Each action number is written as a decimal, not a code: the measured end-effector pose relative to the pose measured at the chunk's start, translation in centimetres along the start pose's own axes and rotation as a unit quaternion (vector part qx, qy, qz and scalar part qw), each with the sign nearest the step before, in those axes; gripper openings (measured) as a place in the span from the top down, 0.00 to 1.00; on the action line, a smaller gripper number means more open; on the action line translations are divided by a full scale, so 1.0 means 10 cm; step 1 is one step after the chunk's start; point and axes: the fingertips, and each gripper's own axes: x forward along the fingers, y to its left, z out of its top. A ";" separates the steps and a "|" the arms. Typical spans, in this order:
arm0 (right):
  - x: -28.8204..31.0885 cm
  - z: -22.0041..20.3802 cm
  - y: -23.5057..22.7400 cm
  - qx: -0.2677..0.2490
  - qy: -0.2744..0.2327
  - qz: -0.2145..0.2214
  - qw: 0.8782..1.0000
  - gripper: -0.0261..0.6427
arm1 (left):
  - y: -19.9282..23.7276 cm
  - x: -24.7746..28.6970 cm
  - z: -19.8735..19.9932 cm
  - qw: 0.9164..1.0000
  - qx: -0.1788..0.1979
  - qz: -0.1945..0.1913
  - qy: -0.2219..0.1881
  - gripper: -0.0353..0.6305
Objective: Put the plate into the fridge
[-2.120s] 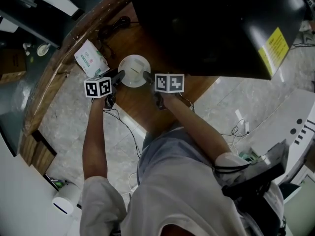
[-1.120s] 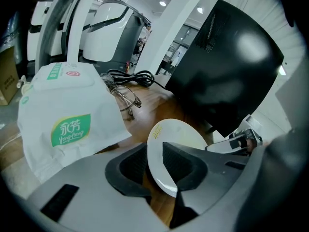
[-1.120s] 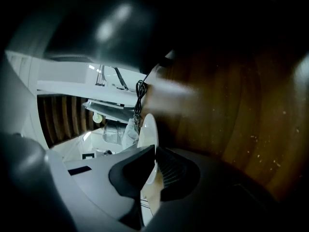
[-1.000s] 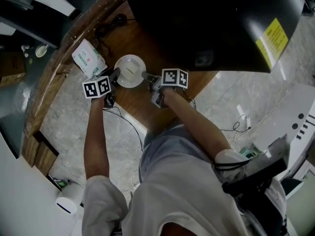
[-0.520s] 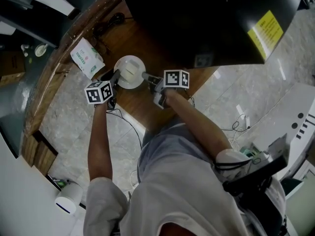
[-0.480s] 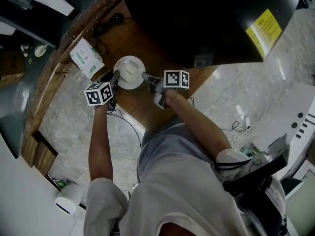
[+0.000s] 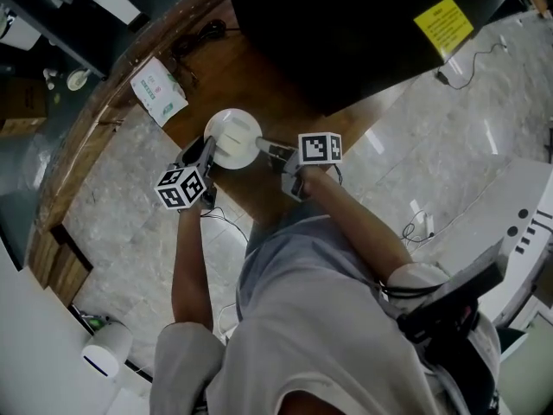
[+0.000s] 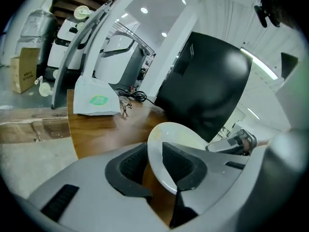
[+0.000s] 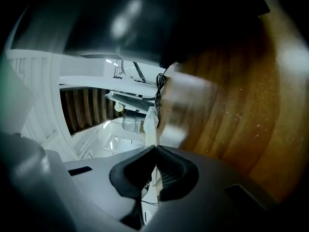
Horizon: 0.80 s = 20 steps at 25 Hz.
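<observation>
A round white plate [image 7: 233, 137], smooth and glossy with a shallow upturned rim, sits between the two tools over the edge of a wooden counter [image 7: 251, 85]. The left tool [image 7: 207, 150] has its ribbed black pads on the plate's near rim. In the left gripper view the thin curved edge runs down between the two pads, so this tool is grasping the plate. The right tool [image 7: 262, 145] meets the opposite rim. In its own view the jaws are clenched almost together on a thin white edge, and the plate beyond them is blurred. Each tool carries a cube with black and white square markers.

The counter is brown wood with a visible grain and a curved outer edge. Beyond the plate stands the fridge [image 7: 346, 33], a big black box with a glossy face and a yellow label [image 7: 443, 22] near one corner. A flat white pouch [image 7: 158, 91] with a green mark lies on the counter to the left, well apart from the plate, and dark cables [image 8: 133, 96] lie coiled beside it. The floor [image 7: 130, 197] is grey, polished and stone-like.
</observation>
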 end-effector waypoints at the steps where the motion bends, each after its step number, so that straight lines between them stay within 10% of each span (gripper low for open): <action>1: -0.10 -0.08 0.06 -0.006 0.002 0.005 1.000 0.93 | -0.11 -0.11 -0.03 1.000 -0.002 -0.003 -0.008 0.78; 20: -0.47 -0.27 0.83 -0.029 -0.048 0.038 0.998 0.93 | -0.40 -0.97 0.34 0.990 -0.047 -0.079 -0.105 0.78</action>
